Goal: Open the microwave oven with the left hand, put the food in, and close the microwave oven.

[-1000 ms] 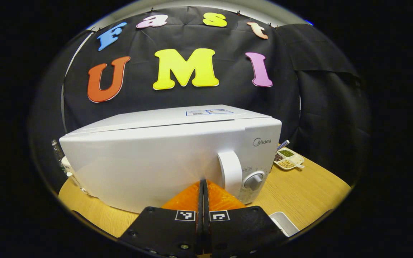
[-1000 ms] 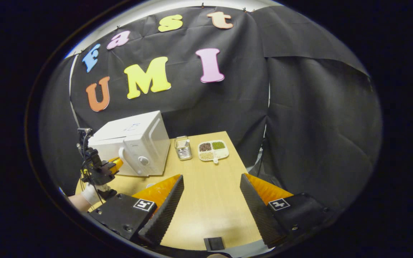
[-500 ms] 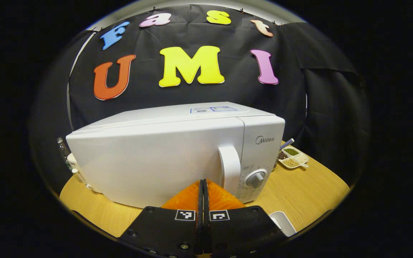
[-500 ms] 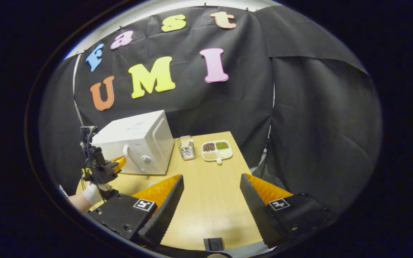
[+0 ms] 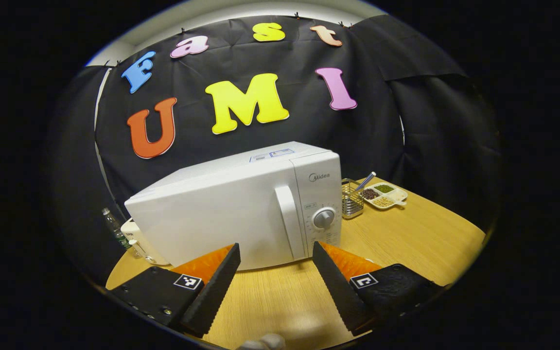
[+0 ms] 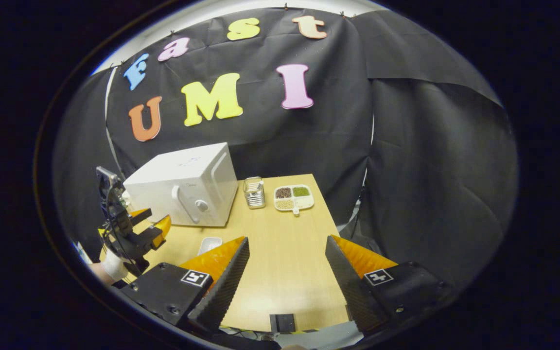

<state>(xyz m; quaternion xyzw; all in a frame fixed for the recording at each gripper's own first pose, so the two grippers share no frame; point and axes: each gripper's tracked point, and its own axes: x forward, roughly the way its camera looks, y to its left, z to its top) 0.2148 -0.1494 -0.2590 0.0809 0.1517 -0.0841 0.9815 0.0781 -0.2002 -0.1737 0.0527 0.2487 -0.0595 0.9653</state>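
- Microwave [image 5: 241, 214] sits on the table [image 5: 421, 233], door shut, handle [image 5: 287, 221] and knob [image 5: 324, 218] at its right end.
- Left gripper [image 5: 275, 253]: jaws wide apart, holding nothing, just in front of the microwave door, not touching.
- Right gripper [image 6: 287, 245]: jaws wide apart, empty, well back from the microwave.
- Right gripper view adds: white dish [image 6: 209, 244] on the table in front of the microwave, plus the left gripper from the side.
- Left gripper view adds: bottle [image 5: 113, 226] beside the microwave's far end.
- Wire basket [image 6: 254, 192] and divided tray [image 6: 293, 197] sit right of the microwave.
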